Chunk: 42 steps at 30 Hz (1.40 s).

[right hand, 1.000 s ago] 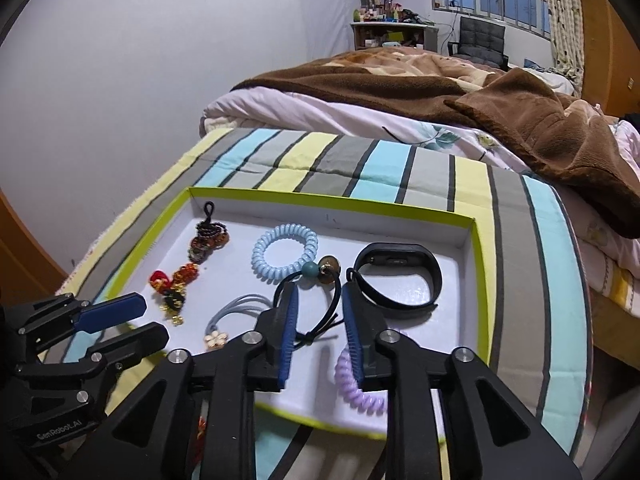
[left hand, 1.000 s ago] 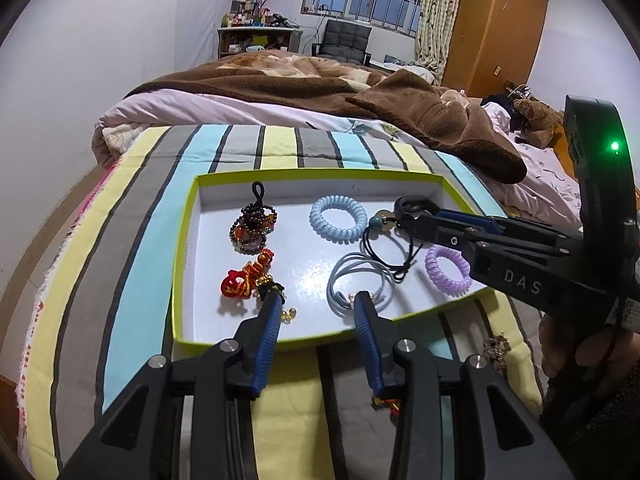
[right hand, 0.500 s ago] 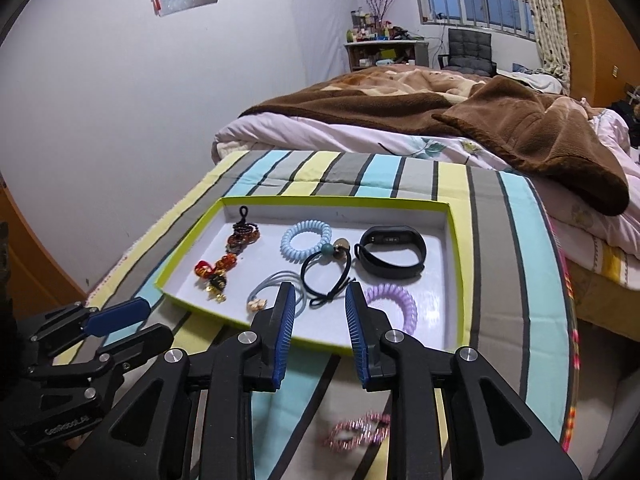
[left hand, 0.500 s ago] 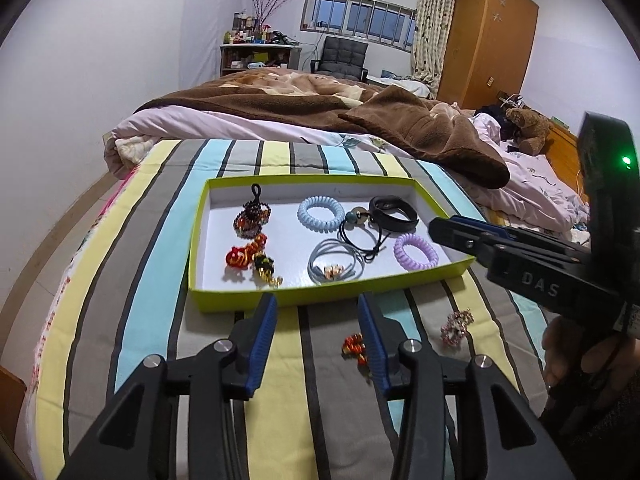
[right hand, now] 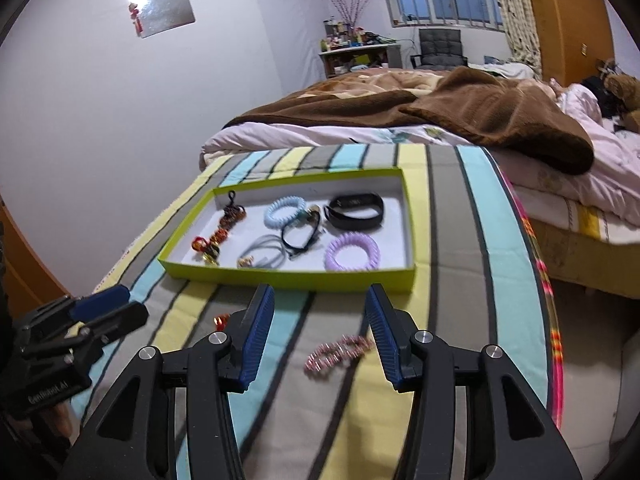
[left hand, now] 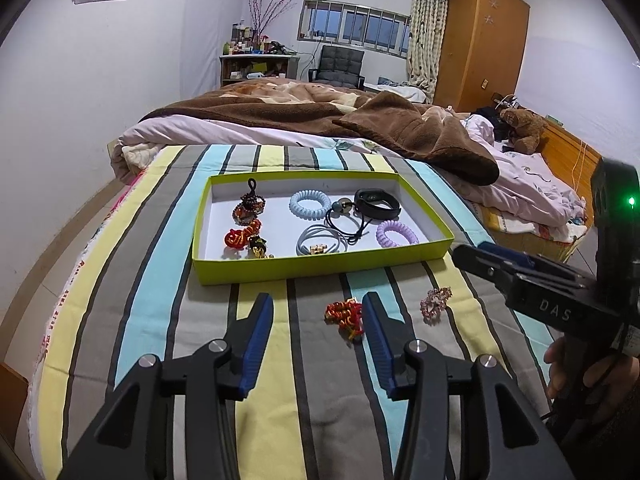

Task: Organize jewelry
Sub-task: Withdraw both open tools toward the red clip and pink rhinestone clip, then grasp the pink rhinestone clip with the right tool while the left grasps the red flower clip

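A shallow lime-green cardboard tray with a white floor (left hand: pixel 320 270) lies on the striped bedspread (left hand: pixel 132 280) and holds the black wristband (left hand: pixel 378 204), blue and lilac coil bands and beaded pieces. Both tools, left (left hand: pixel 318 322) and right (right hand: pixel 320 316), are on the near side of the tray, jaws apart and empty. On the bedspread just short of the tray lie a red-and-gold knotted ornament (left hand: pixel 346 314) and, to its right, a pink beaded bracelet (left hand: pixel 435 300).
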Each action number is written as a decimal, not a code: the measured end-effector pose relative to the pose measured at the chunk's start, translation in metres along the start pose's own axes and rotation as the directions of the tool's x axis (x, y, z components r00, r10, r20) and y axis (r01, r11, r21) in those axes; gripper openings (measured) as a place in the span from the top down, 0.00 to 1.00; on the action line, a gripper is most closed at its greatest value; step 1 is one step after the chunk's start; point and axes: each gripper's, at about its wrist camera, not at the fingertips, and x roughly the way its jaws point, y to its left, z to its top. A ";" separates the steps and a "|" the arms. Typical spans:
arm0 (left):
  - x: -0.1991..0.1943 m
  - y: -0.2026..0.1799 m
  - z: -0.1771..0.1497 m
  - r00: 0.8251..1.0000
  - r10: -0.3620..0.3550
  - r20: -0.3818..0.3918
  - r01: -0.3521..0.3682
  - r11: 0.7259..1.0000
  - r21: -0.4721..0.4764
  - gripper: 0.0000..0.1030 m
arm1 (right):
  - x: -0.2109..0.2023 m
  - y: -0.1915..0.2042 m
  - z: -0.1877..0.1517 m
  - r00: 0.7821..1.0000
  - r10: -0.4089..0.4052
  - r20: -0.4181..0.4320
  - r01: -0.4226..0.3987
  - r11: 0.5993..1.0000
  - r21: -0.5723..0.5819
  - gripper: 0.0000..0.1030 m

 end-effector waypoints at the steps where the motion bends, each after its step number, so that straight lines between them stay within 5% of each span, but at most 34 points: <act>1: 0.000 -0.002 -0.001 1.000 0.000 -0.001 0.000 1.000 0.005 0.53 | -0.001 -0.003 -0.003 1.000 -0.002 -0.003 0.002 1.000 0.009 0.53; 12: 0.013 -0.011 -0.010 0.999 -0.031 -0.017 0.031 0.999 0.018 0.49 | -0.006 -0.032 -0.023 0.997 -0.063 -0.048 0.065 0.996 0.055 0.53; 30: 0.017 0.019 -0.025 0.999 -0.026 -0.044 0.023 0.998 -0.063 0.45 | 0.034 -0.011 -0.032 0.982 -0.009 -0.189 0.024 0.997 0.079 0.52; 42: 0.019 0.028 -0.027 0.998 -0.027 -0.054 0.022 0.995 -0.093 0.45 | 0.053 0.013 -0.025 0.981 -0.064 -0.182 0.059 0.998 -0.032 0.52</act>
